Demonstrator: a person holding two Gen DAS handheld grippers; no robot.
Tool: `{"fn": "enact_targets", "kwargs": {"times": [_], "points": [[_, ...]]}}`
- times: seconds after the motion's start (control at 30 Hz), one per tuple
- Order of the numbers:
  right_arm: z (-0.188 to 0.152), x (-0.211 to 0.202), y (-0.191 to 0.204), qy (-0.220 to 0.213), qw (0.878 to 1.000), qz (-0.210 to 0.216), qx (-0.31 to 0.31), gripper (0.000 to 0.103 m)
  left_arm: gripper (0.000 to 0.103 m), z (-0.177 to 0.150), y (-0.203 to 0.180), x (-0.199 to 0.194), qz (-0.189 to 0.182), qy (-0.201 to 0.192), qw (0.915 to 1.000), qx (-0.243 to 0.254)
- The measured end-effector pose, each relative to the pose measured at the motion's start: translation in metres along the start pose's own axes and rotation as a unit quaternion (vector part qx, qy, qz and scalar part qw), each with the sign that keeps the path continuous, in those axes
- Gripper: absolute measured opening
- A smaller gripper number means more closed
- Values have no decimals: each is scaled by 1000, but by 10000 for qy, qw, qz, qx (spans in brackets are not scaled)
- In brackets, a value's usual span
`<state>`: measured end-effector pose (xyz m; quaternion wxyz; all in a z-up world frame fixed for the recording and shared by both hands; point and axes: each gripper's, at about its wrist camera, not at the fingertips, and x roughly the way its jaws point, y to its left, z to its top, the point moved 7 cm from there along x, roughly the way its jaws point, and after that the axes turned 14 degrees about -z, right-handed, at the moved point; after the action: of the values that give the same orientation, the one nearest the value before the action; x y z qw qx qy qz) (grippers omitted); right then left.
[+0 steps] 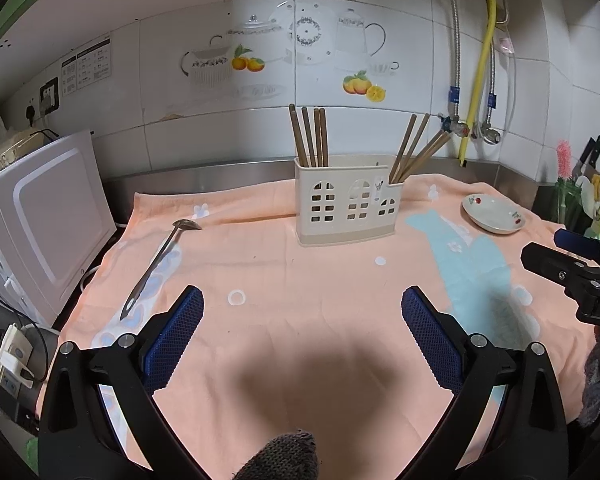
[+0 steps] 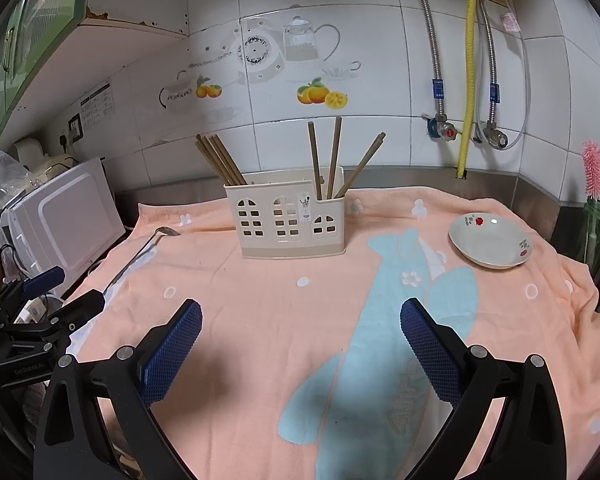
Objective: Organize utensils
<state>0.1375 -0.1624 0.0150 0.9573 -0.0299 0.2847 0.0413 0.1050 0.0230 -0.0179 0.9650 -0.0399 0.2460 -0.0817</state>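
A cream plastic utensil holder [image 1: 348, 204] [image 2: 288, 220] stands at the back of the peach towel, with wooden chopsticks [image 1: 310, 138] [image 2: 220, 160] in its left and right compartments. A long metal spoon [image 1: 158, 258] [image 2: 140, 254] lies flat on the towel at the left, bowl toward the wall. My left gripper [image 1: 302, 304] is open and empty, low over the towel in front of the holder, right of the spoon's handle. My right gripper [image 2: 300, 316] is open and empty, over the towel in front of the holder.
A small white dish [image 1: 494, 213] [image 2: 490, 245] with red flowers sits at the right back. A white microwave [image 1: 40, 224] [image 2: 60, 224] stands at the left edge. Pipes and valves [image 2: 466, 132] run down the tiled wall. A pink brush in a jar [image 2: 594, 184] is far right.
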Motion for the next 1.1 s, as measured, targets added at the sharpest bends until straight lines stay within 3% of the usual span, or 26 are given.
{"fn": "enact_targets", "kwargs": {"times": [1.1], "points": [[-10,14,-2,225,9997,-34,-52,96,98,-16,1,20,35,495,9988,-36]]}}
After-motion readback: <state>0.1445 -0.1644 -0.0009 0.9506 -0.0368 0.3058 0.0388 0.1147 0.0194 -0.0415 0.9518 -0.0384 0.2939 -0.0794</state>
